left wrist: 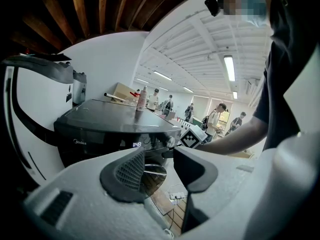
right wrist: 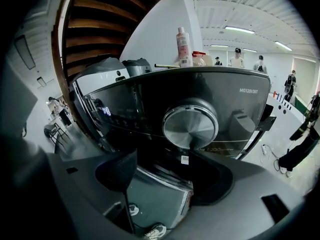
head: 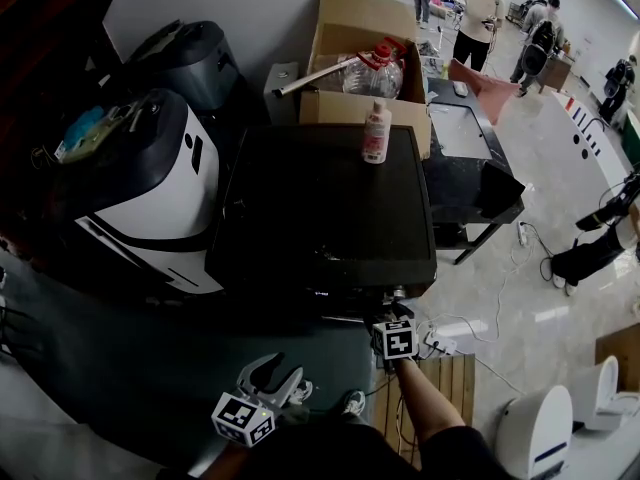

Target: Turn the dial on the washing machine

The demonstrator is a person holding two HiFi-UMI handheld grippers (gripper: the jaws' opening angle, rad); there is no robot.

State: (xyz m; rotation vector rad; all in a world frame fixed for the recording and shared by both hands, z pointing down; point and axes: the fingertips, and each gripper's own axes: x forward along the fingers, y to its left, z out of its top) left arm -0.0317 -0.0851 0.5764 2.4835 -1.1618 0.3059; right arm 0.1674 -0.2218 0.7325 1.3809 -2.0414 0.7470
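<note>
My right gripper [right wrist: 167, 176], jaws spread wide on nothing, faces the silver dial [right wrist: 190, 126] of the black washing machine [right wrist: 140, 99]; my left gripper [left wrist: 159, 171], jaws also apart, holds nothing.

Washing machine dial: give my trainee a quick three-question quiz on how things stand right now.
1. Which is nearer the dial: the left claw or the right claw?
2. True or false: the right claw's jaws are clamped on the dial.
3. What stands on top of the washing machine? A) a mug B) a bottle C) a laptop

Key: 1, right claw, facing the dial with its jaws apart; 2, false; 3, B.
</note>
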